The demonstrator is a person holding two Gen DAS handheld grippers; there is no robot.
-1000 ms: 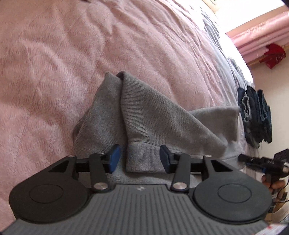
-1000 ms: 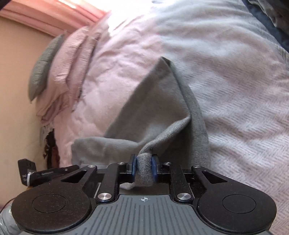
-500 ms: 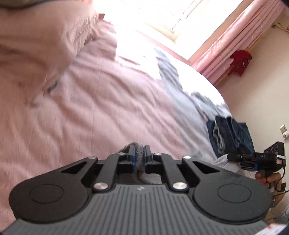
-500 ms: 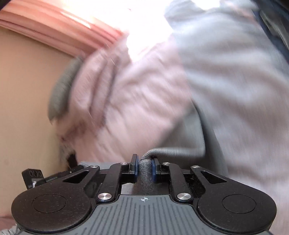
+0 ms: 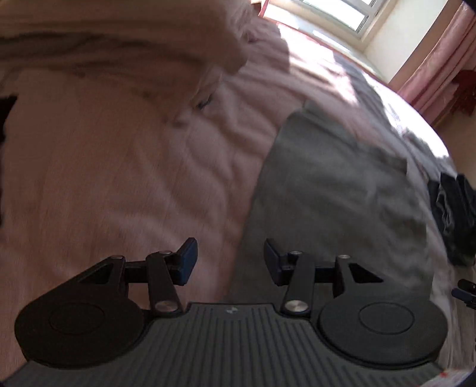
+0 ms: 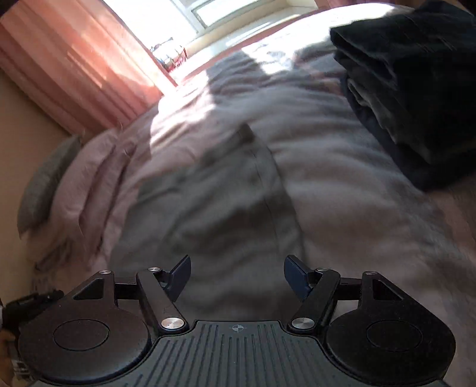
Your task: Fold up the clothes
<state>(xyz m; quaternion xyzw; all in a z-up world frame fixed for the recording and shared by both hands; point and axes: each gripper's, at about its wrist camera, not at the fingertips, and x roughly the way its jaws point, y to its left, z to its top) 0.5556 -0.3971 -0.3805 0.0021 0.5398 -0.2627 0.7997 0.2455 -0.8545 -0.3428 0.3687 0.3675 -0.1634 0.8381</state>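
The bed (image 5: 104, 178), covered w/ a pink quilt, filled most of both views, and the grey garment (image 5: 327, 193) lay spread flat on it, whereas half a sec earlier it had been bunched up and pinched in both grippers. The left gripper (image 5: 229, 257) was now apart w/ nothing between its pads, down from clamped on a fold; it hung over the garment's left edge, one pad over quilt, the other over grey cloth. The right gripper (image 6: 236, 277) was likewise wide apart and empty, over the garment's near end, having been shut on a rolled hem before. Both views were motion-blurred. Open quilt lay to the garment's left, toward the pillows (image 5: 119, 44). To its right, a stack of dark folded clothes (image 6: 416, 89) sat apart from it w/ bare quilt between. A pink curtain (image 6: 74, 65) and window (image 5: 327, 12) were at the far end.
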